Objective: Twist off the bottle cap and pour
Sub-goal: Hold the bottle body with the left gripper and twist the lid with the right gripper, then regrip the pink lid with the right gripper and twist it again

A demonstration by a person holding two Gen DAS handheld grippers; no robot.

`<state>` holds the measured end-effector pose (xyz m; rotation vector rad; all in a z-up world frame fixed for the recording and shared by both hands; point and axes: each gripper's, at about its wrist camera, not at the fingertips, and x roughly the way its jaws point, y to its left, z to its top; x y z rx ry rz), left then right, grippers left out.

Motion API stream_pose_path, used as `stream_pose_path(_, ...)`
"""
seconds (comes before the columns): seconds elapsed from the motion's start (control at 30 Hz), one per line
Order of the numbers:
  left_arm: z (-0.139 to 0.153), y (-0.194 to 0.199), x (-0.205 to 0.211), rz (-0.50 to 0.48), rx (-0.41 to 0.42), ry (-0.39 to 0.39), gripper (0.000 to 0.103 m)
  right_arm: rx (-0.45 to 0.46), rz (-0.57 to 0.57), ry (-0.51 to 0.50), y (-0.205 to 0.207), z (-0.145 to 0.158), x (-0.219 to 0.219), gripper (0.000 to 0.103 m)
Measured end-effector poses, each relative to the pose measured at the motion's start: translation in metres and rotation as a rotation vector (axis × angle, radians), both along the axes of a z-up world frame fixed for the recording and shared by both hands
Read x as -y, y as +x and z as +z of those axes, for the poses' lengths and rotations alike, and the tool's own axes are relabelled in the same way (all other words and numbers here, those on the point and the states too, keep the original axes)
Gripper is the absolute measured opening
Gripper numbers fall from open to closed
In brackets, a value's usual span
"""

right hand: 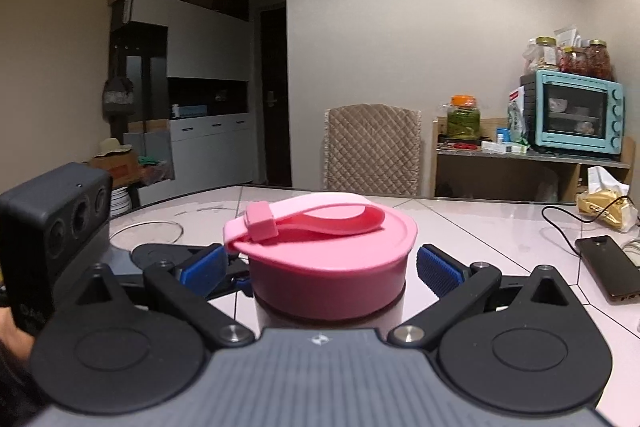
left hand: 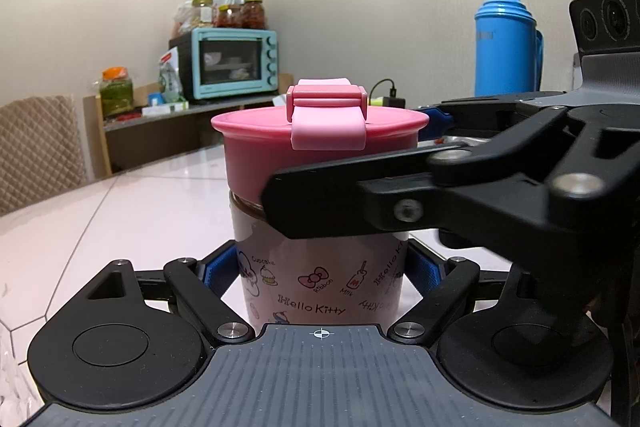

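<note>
Left gripper (left hand: pixel 322 275) clamps its blue pads on the bottle (left hand: pixel 320 279) body, standing upright on the table (left hand: pixel 120 207) | right gripper (right hand: pixel 320 267) straddles the pink cap (right hand: pixel 328 263), jaws apart, right pad (right hand: pixel 438 267) clear of it | strap (right hand: pixel 304 217) on top

My left gripper (left hand: pixel 322 277) straddles the bottle (left hand: pixel 320 267) low; my right gripper (right hand: pixel 320 263) flanks its cap (right hand: pixel 328 259). The oven (left hand: pixel 236 63) stands behind.
</note>
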<state>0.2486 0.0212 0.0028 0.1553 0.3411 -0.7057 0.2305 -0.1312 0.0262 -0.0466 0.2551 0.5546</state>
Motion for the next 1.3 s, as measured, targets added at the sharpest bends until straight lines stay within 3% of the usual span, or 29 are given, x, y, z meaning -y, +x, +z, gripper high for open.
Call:
stream_pose_path(0.17,-0.002,0.001,0.002,-0.001,-0.001,0.003,0.090,0.013,-0.027,-0.013,0.000,0.000,-0.007,0.100)
stream_pose_path(0.47,-0.002,0.000,0.002,0.000,-0.001,0.002,0.090,0.017,-0.054,-0.036,-0.002,-0.003,-0.011,0.087)
stream_pose_path(0.67,-0.002,0.000,0.001,0.000,-0.001,0.001,0.090,0.022,-0.037,-0.038,-0.002,-0.002,-0.009,0.086)
stream_pose_path(0.87,-0.003,0.000,0.000,-0.001,-0.003,-0.001,0.090,0.030,0.057,-0.051,0.005,0.000,0.001,0.086)
stream_pose_path(1.3,-0.003,-0.002,0.000,-0.002,-0.004,-0.001,0.090,0.051,0.439,-0.044,0.038,0.002,0.042,0.085)
